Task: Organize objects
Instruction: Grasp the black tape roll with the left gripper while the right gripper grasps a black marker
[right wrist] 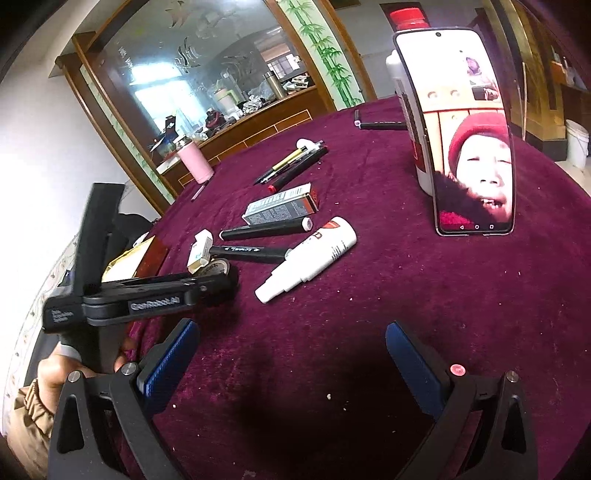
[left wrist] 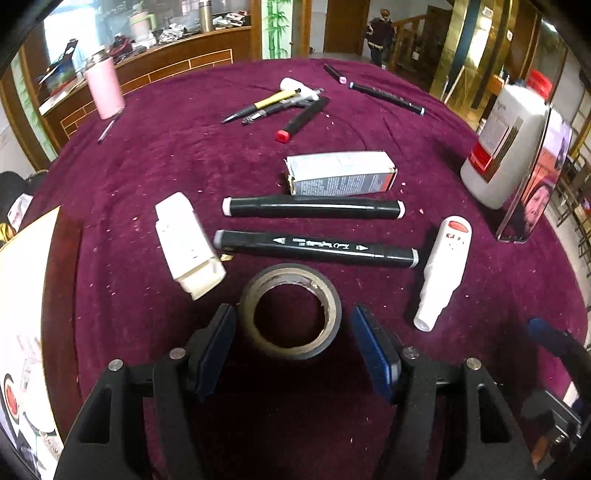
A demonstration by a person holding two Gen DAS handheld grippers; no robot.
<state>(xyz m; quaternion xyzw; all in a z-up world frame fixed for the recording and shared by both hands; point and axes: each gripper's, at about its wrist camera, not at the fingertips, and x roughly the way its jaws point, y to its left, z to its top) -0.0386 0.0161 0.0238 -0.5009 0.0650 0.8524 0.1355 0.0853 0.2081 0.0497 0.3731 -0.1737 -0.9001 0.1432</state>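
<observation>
Straddling the tape roll [left wrist: 290, 312] on the worktop [left wrist: 147, 147], the left claw [left wrist: 295, 343] gapes without touching; the right claw [right wrist: 291, 365] spreads wide, empty.

Ahead of the tool we see a round table [left wrist: 155, 155] draped in plum velvet cloth. Beyond it, up left, stands a curved wooden sideboard [right wrist: 258, 122] under a big etched mirror [right wrist: 192, 70], which reflects what may be a bright window. Bamboo-painted panels [left wrist: 277, 27] flank it.

tape roll [right wrist: 218, 267] — half hidden behind left gripper [right wrist: 207, 286] | box print [left wrist: 340, 181] — unreadable
</observation>
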